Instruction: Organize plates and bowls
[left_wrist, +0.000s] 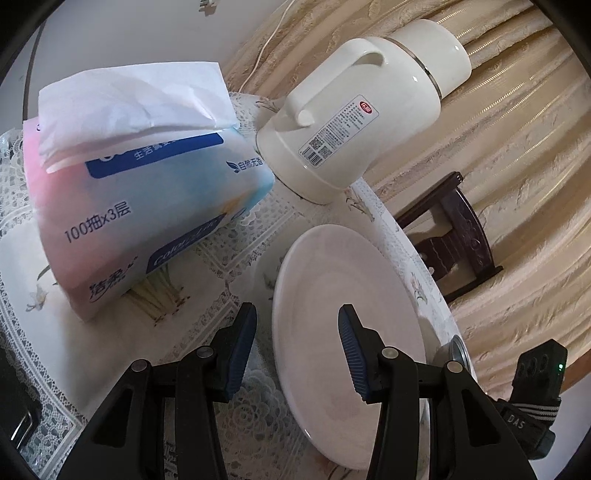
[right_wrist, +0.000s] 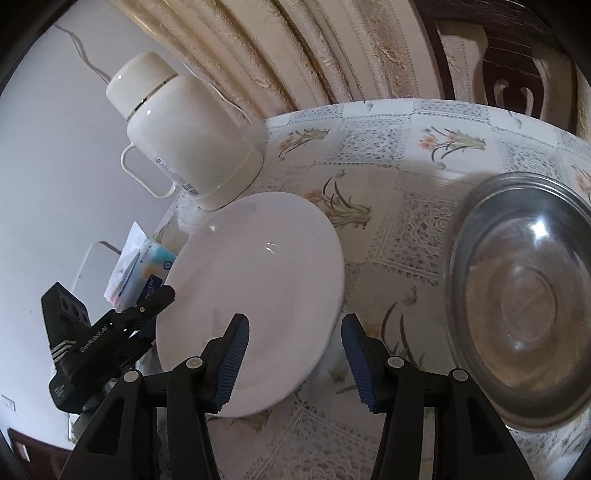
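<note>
Both grippers hang over a white plate, which serves as the landmark for everything on the table. Seen from the left wrist, the left gripper (left_wrist: 297, 347) has its 2 blue-padded fingers spread wide with nothing between them but air; 1 finger sits over the plate (left_wrist: 347, 332) and the other over the floral lace tablecloth (left_wrist: 122, 332) just off the plate's edge. Whether the pads touch the plate cannot be told. From the right wrist, the right gripper (right_wrist: 295, 354) is likewise wide apart and holds nothing: 1 finger is above the plate (right_wrist: 255, 288), the other above the cloth just past the plate's rim.

Beyond the plate, close to its far rim, stands a cream thermos jug (left_wrist: 365, 110) with a loop handle and a barcode label. To 1 side of the plate, near but apart from it, lies a soft pack of tissues (left_wrist: 147, 214), with 1 sheet pulled up from its slot. On the opposite side of the plate, separated by a strip of cloth, rests a steel bowl (right_wrist: 524, 299), open side up; only a sliver of its rim shows in the left view. Past the table edge beyond the plate stands a dark wooden chair (left_wrist: 458, 236) against gold curtains (left_wrist: 517, 129).
</note>
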